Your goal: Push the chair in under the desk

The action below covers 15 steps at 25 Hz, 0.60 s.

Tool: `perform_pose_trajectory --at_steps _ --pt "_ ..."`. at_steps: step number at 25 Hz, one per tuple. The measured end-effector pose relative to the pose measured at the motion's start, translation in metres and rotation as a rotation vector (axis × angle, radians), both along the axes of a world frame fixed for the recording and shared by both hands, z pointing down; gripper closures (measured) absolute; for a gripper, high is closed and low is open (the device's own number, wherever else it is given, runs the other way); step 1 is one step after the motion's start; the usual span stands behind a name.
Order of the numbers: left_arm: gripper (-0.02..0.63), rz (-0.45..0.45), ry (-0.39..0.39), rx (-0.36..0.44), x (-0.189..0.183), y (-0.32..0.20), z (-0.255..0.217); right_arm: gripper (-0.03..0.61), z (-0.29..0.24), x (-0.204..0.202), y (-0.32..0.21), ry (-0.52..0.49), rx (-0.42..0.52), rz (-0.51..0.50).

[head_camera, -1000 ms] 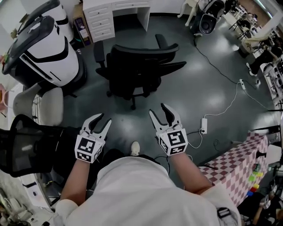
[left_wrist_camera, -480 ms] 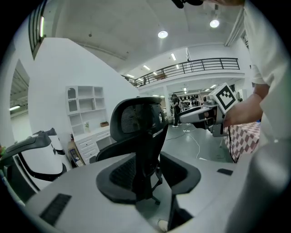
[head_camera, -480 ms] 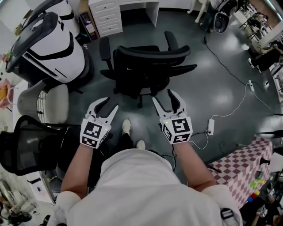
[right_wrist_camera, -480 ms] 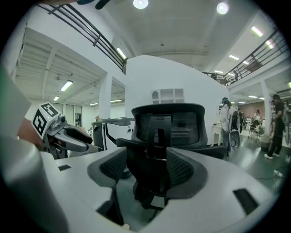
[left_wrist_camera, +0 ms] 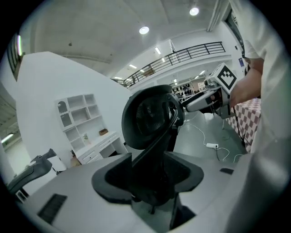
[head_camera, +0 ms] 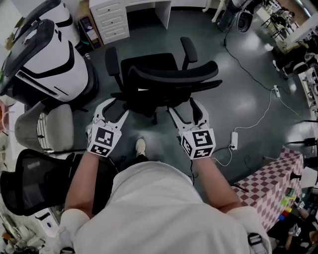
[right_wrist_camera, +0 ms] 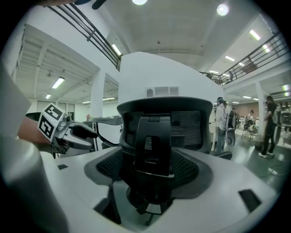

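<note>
Both grippers are held out in front of the person at about the same height, a little apart, on bare forearms that reach forward from a white shirt. The marker cubes face up and the tips point ahead and slightly down. The left gripper [head_camera: 113,108] has its jaws spread wide; they have just been opening, and nothing is clamped in them. The right gripper [head_camera: 183,105] is released as well, its jaws also having just opened, with no pad pressing on anything.

Straight ahead stands the black chair [head_camera: 164,79] on the dark floor [head_camera: 238,99], its back turned to the person and its armrests out to either side. The left gripper's tips lie by the lower left edge of the backrest, the right gripper's tips by the lower right edge. Each gripper view frames the backrest in the gap between its jaws, clear of the pads. From above I cannot tell whether any fingertip touches the chair.

Beyond the chair is the white table [head_camera: 164,12], with bare floor between them, and white drawers [head_camera: 112,20] beside it.
</note>
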<state>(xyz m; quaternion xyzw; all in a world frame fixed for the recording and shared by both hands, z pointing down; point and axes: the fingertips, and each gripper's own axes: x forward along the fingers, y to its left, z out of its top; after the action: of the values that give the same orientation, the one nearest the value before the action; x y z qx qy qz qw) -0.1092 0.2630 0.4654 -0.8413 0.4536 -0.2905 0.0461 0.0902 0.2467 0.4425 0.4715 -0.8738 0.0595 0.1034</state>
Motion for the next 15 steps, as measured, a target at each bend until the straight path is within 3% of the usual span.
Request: perform_pose_trajectory --at_steps 9,15 --pt "0.364 0.107 -0.077 -0.022 0.003 -0.05 0.025 0.247 0.006 -0.001 -0.034 0.024 -0.012 0.049" --pt "0.371 0.203 -0.009 -0.069 0.012 -0.058 0.036 0.252 0.011 -0.001 -0.04 0.023 -0.035 0.042"
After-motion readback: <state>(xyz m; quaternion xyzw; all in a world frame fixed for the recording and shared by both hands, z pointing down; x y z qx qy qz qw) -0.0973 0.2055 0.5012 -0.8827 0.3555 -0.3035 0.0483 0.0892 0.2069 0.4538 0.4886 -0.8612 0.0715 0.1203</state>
